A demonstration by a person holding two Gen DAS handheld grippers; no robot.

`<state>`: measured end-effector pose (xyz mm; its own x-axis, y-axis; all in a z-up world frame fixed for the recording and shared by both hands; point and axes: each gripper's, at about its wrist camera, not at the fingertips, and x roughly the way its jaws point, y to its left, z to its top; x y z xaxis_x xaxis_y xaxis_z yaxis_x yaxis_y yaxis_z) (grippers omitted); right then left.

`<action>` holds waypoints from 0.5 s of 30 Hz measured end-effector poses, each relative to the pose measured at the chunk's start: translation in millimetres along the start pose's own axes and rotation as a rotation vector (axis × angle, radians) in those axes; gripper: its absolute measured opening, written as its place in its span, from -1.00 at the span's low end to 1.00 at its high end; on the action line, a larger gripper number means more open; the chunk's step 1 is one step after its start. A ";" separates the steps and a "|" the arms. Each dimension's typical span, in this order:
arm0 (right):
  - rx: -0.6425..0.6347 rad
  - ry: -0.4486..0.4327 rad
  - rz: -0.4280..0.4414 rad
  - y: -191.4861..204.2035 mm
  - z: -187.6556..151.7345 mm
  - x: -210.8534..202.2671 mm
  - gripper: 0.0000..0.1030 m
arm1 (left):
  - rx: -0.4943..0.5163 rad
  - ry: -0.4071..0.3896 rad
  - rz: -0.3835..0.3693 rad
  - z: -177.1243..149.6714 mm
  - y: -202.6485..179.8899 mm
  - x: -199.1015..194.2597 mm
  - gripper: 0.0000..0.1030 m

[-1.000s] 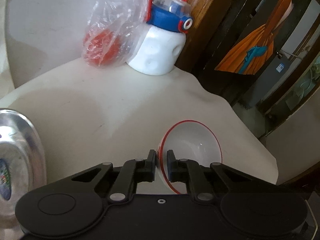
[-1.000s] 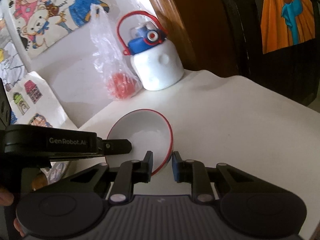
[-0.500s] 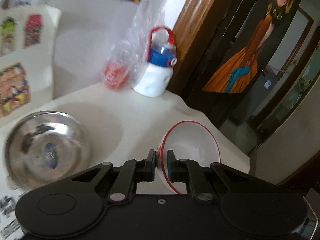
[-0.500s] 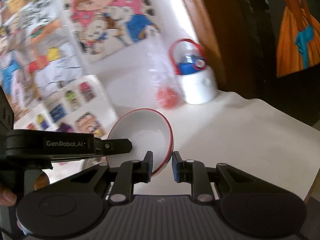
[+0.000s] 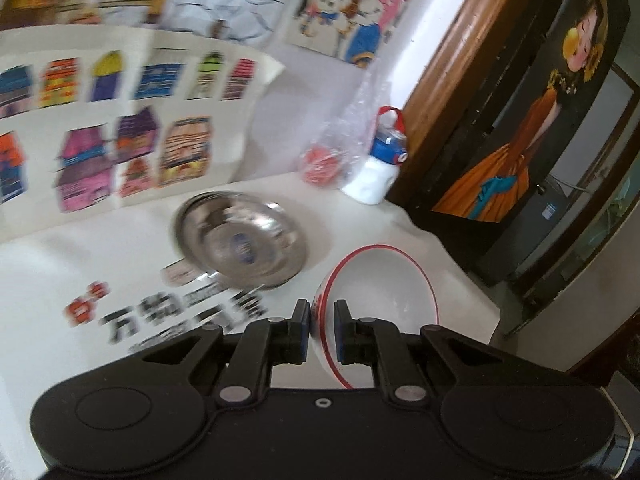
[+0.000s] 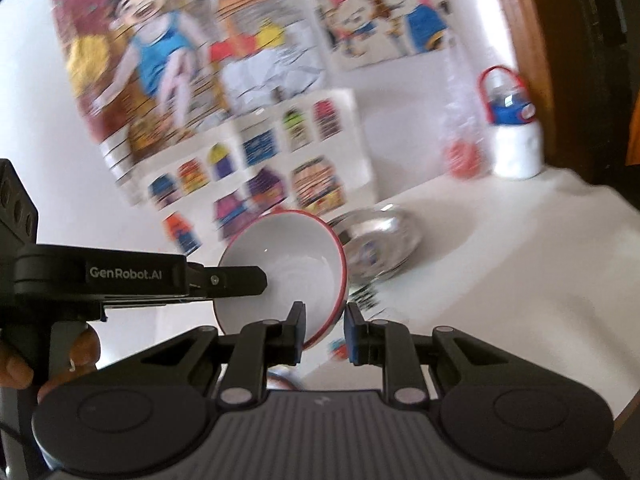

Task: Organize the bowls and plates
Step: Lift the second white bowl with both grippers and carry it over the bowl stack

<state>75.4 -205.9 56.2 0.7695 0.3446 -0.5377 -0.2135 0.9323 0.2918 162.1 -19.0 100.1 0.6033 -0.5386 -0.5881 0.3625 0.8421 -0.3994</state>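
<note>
My left gripper [image 5: 322, 330] is shut on the rim of a white bowl with a red edge [image 5: 380, 300] and holds it above the white table. In the right wrist view the same bowl [image 6: 280, 268] sits between the left gripper's fingers [image 6: 240, 280] and my right gripper [image 6: 323, 334], whose jaws straddle the bowl's rim with a gap left on the right side. A steel bowl [image 5: 240, 236] rests on the table beyond; it also shows in the right wrist view [image 6: 376, 248].
A white and blue water bottle [image 5: 380, 172] and a plastic bag with something red [image 5: 324, 160] stand at the back by a wooden door frame [image 5: 444, 68]. Printed sheets [image 5: 120, 148] lean on the wall. The table edge [image 5: 472, 288] drops off at right.
Both grippers have risen and pulled back with the white bowl. The steel bowl and the printed sheets have come into full view. Both views are blurred by motion.
</note>
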 end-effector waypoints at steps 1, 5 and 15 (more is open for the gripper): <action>-0.005 0.014 0.010 6.3 -4.7 0.3 -0.55 | -0.003 0.002 0.008 -4.9 5.9 -8.8 -0.78; -0.025 0.077 0.038 24.7 -22.6 4.4 -0.55 | 0.002 0.016 0.046 -25.0 23.5 -32.5 -0.75; -0.028 0.192 0.025 30.1 -43.7 11.2 -0.55 | -0.009 0.090 0.081 -65.9 46.1 -42.3 -0.72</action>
<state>51.3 -169.2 24.5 0.6356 0.3799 -0.6721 -0.2503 0.9249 0.2861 106.5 40.8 60.3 0.5642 -0.4695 -0.6791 0.3083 0.8829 -0.3542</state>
